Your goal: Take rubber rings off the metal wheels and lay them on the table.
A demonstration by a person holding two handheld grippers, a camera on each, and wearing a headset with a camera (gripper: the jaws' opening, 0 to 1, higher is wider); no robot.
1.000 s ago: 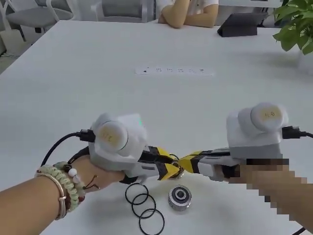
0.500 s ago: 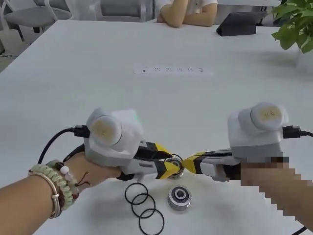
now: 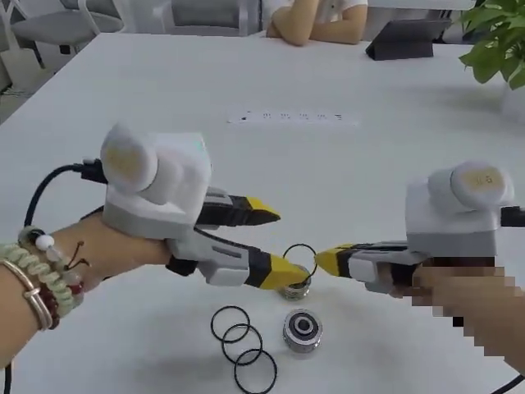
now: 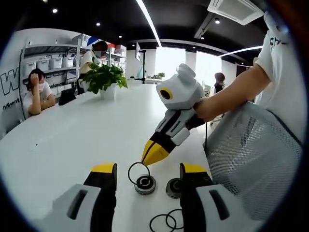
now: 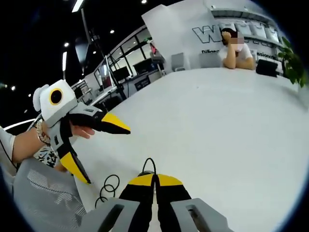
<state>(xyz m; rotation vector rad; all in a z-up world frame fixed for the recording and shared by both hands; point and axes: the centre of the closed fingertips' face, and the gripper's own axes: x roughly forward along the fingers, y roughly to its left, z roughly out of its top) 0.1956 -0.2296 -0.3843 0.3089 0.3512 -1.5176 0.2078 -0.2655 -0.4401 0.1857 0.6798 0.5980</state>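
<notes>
My right gripper (image 3: 321, 261) is shut on a black rubber ring (image 3: 299, 256), which it holds upright just above a metal wheel (image 3: 294, 287) on the white table (image 3: 271, 164). My left gripper (image 3: 287, 245) is open, its yellow tips one above the other beside that wheel and not touching it. A second metal wheel (image 3: 302, 329) lies flat nearer me. Three loose rings (image 3: 239, 338) lie in a chain on the table left of it. In the left gripper view the right gripper (image 4: 153, 153) pinches the ring (image 4: 139, 172) over the wheel (image 4: 145, 184). The right gripper view shows the ring (image 5: 148, 165) rising from its own shut tips (image 5: 155, 181).
A strip of sockets (image 3: 291, 118) is set into the table farther back. At the far edge a person (image 3: 316, 20) leans on the table next to a dark tablet (image 3: 398, 41). A potted plant (image 3: 496, 45) stands at the far right. Office chairs stand behind the table.
My left gripper has opened, let go of the wheel and drawn back to the left and up. My right gripper has moved slightly right, with the ring now off the wheel.
</notes>
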